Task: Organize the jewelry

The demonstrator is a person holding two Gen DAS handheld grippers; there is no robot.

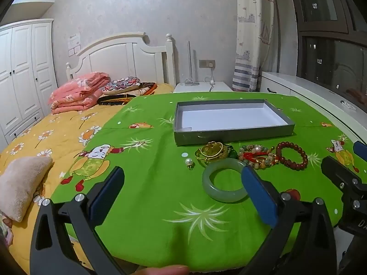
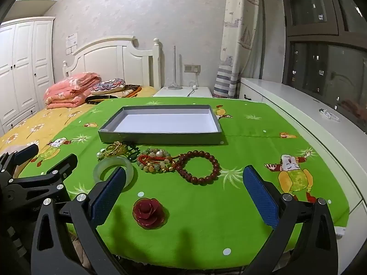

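Observation:
An empty grey tray [image 1: 231, 135] [image 2: 160, 138] with a white floor lies on the green cloth. In front of it lie gold bangles [image 1: 212, 152] [image 2: 115, 150], a pearl [image 1: 189, 161], a pale jade bangle [image 1: 223, 193] [image 2: 101, 168], a mixed bead bracelet with red cord [image 1: 255, 158] [image 2: 154, 162] and a dark red bead bracelet [image 1: 291, 155] [image 2: 198, 168]. A red rose brooch [image 2: 149, 213] lies nearer. My left gripper [image 1: 183, 188] is open and empty, its right finger over the jade bangle. My right gripper [image 2: 183, 188] is open and empty above the cloth behind the brooch.
The green cloth [image 1: 146, 217] covers a table beside a bed with a yellow floral cover [image 1: 52, 135], a pink quilt [image 1: 78, 92] and a beige towel [image 1: 20, 188]. A white ledge [image 2: 305, 116] runs along the right under the window. A nightstand [image 2: 183, 91] stands behind.

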